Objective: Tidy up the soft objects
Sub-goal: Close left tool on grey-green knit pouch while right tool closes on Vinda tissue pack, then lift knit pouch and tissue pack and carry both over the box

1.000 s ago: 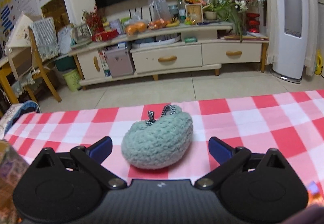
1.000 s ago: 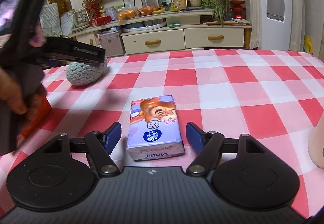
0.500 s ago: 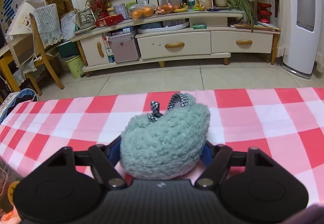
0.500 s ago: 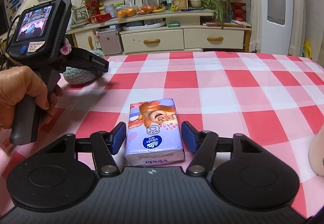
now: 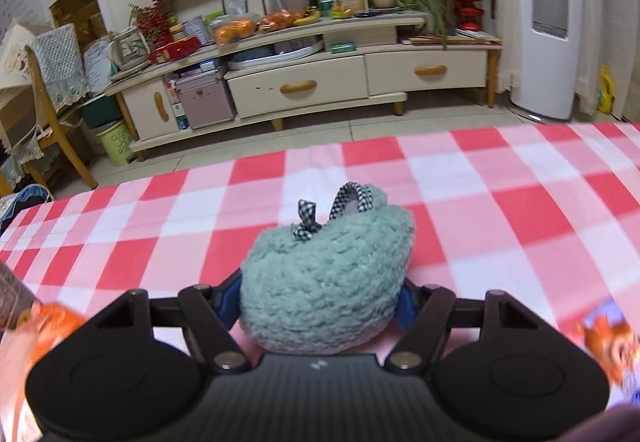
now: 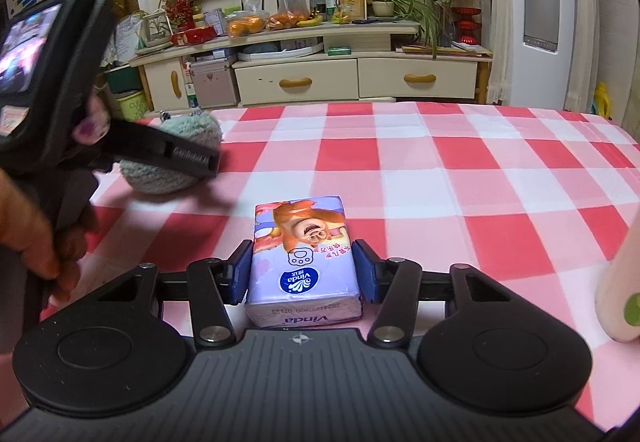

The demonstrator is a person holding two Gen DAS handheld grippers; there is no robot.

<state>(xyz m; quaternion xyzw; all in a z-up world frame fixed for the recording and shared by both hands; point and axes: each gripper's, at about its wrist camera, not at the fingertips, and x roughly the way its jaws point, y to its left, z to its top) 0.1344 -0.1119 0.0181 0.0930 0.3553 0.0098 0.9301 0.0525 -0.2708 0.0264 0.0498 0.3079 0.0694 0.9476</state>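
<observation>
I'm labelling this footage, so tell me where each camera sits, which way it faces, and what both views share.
Left wrist: on the left gripper, facing down-forward at the knitted green pouch it clamps.
Right wrist: on the right gripper, facing the tissue pack between its pads; a hand shows.
Shared: pouch, checked tablecloth, TV cabinet.

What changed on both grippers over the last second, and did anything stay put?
Both sets of jaws have just been closing. The left gripper went from wide open to clamped on the fuzzy green crocheted pouch. The right gripper closed on the purple Vinda tissue pack, pads now against its sides. The tissue pack and the red-checked tablecloth kept their places.
</observation>
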